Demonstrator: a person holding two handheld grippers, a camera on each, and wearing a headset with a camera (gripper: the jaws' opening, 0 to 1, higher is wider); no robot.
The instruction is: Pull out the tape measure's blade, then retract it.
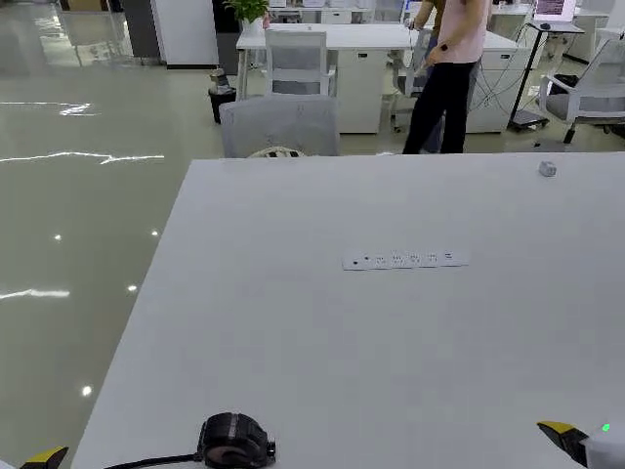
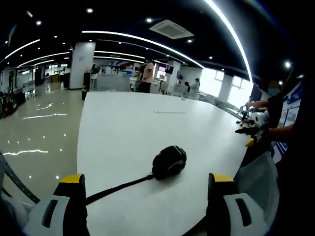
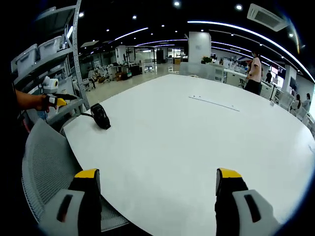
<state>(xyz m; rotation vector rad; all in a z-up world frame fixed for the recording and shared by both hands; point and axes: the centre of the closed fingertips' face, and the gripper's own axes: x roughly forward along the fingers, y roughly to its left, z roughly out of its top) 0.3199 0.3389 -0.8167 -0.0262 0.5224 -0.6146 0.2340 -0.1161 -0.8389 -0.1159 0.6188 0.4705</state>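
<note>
Left gripper (image 2: 147,178) hangs with jaws spread wide, holding nothing, right gripper (image 3: 158,173) likewise. My black round rubber-cased tape measure (image 2: 169,161) lies on the white worktop (image 1: 391,322) near its front edge, just ahead of the left; I'd clamp its body firmly before tugging the blade

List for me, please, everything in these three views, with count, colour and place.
table: one, white, spans the foreground.
tape measure: one, black, near edge of the table, left side.
strap: one, black, trails from the tape measure along the near edge.
power strip: one, white, mid-table.
small round object: one, grey, table's far right.
chair: one, grey, at the table's far edge.
person: one, pink top, black trousers, standing beyond the table.
left gripper: one, grey with yellow tips, open, facing the tape measure.
right gripper: one, grey with yellow tips, open, at the table's near edge.
</note>
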